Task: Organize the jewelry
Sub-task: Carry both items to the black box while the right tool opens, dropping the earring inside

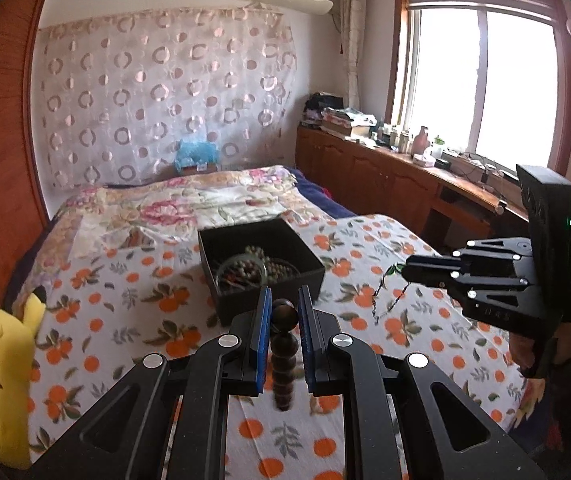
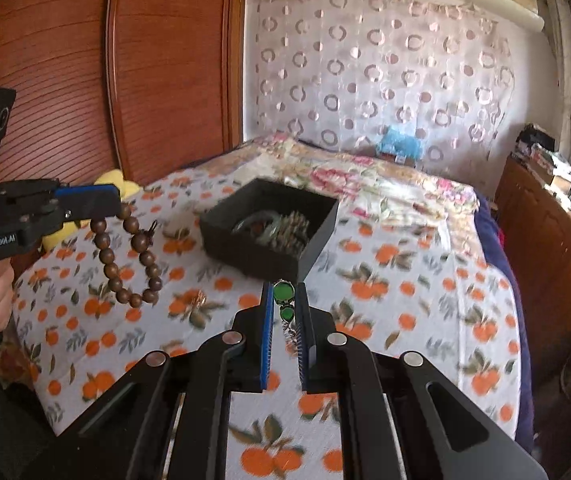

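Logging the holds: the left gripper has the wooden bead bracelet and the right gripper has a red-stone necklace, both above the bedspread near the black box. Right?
Not quite: the stones are green, not red, as the right wrist view shows. The right gripper grips a green-stone necklace; the left gripper holds the wooden bead bracelet, near the black box.

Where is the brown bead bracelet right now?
The brown bead bracelet hangs from the left tool, up in the air over the orange-print bedsheet, left of the black box in the right wrist view.
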`<action>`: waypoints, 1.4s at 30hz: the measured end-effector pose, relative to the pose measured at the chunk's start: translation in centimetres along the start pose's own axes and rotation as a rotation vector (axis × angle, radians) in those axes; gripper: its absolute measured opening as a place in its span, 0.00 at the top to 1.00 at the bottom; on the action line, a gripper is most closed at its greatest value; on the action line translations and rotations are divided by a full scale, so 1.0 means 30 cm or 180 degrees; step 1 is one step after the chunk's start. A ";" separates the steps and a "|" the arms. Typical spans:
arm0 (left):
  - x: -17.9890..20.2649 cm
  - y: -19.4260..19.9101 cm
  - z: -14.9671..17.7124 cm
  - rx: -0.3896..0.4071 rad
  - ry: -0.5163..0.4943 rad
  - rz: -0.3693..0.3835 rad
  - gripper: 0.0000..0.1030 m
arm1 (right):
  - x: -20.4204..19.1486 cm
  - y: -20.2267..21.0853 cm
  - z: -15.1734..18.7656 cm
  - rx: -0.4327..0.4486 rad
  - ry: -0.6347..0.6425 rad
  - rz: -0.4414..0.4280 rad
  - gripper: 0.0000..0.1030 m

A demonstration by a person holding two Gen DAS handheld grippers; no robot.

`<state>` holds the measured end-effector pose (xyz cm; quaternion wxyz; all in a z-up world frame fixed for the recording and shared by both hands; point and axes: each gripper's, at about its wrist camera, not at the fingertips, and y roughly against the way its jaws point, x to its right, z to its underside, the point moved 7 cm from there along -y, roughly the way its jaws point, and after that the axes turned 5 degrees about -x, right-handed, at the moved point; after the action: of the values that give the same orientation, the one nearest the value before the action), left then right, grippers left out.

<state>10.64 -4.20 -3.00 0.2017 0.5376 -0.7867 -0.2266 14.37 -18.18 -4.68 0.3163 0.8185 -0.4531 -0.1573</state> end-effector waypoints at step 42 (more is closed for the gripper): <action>-0.057 -0.151 -0.329 0.0112 -0.0237 -0.0383 0.88 | 0.089 -0.293 -0.366 0.0061 -0.0164 -0.0159 0.89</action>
<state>20.19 -5.43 2.32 0.1487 0.5786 -0.7638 -0.2443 27.43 -12.90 -2.17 0.2926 0.8283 -0.4419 -0.1817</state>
